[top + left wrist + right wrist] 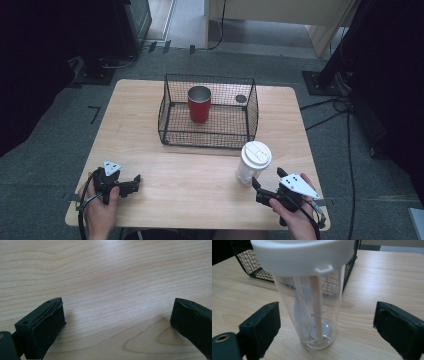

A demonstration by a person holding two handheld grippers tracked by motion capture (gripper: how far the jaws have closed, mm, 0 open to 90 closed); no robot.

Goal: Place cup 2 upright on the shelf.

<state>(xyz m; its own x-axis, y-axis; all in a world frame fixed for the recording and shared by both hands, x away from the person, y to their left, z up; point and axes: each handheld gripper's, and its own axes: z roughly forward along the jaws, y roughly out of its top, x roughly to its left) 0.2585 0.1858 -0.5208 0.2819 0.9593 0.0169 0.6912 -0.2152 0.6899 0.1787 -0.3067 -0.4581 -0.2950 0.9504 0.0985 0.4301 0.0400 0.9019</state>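
The clear cup [252,165] stands upright on the table [190,175], near its right front, just in front of the wire basket [208,111] and outside it. A red cup [199,104] already stands inside the basket.

The right gripper [268,181] sits just behind the clear cup, jaws apart, one on each side of the wall and neither touching it. The right gripper view shows clear gaps between the pads and the plastic. The left gripper [131,185] rests near the table's left front corner, jaws wide apart over bare wood, holding nothing.

The clear cup looks light: thin see-through plastic, nothing in it that I can make out, with a white lid [302,255] wider than the body. I'd judge the wall smooth and a bit slippery, and likely to flex or dent if squeezed hard. It's tall and narrow, so a nudge low down could tip it. The best hold seems to be mid-wall or a little higher, below the lid's rim, with a gentle, square pinch.
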